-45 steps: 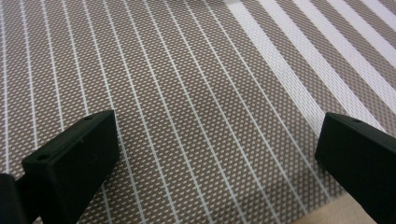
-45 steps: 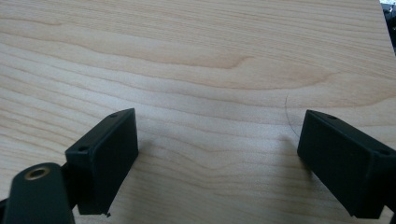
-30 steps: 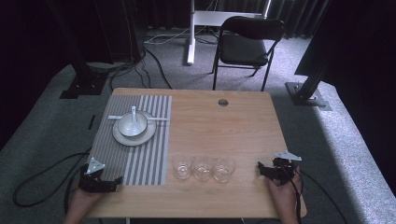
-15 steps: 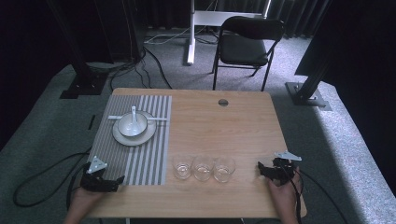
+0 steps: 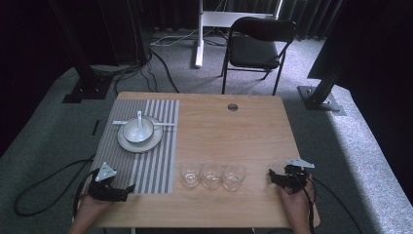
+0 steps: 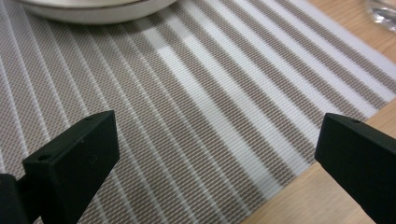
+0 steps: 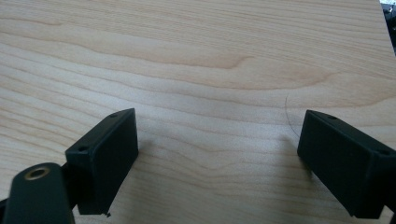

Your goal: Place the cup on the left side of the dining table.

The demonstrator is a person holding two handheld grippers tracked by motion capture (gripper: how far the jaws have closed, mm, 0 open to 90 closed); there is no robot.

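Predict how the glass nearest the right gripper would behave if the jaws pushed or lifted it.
The rightmost glass looks clear and smooth, so probably slippery and breakable. It is short and wide, likely to slide rather than tip. It stands close against the middle glass, so a push would probably knock them together.

No readable text, label, brand or number is showing on anything in these views
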